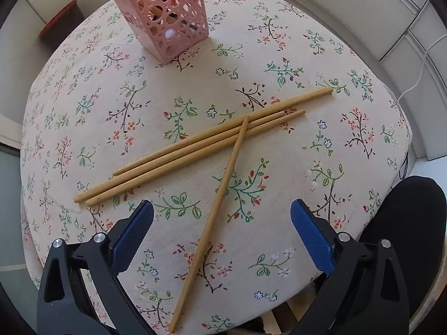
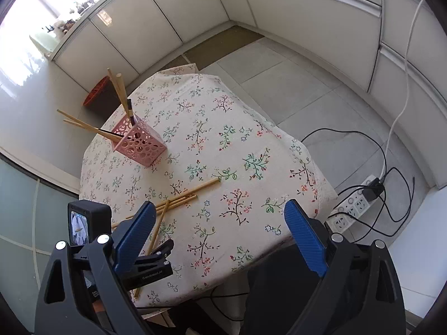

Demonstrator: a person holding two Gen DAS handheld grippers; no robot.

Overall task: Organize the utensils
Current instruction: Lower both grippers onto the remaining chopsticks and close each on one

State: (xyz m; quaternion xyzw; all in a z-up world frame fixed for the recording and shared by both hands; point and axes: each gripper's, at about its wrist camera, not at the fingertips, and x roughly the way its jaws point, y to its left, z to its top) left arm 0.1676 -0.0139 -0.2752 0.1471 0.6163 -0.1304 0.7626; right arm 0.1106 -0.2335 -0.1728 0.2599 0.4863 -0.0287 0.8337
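Left claw (image 1: 222,209) spread wide, empty, poised over four loose chopsticks (image 1: 195,145) on floral-clothed desk (image 1: 321,153), one crossing three. Right claw (image 2: 220,212) likewise apart, empty. Pink holder (image 1: 164,14) farther back, chopsticks inside.

One legible marking: small pale lettering on the black body of the left gripper (image 2: 152,262), seen in the right wrist view, reading roughly "GenRobot.AI" (tiny, partly blurred). No other readable text.
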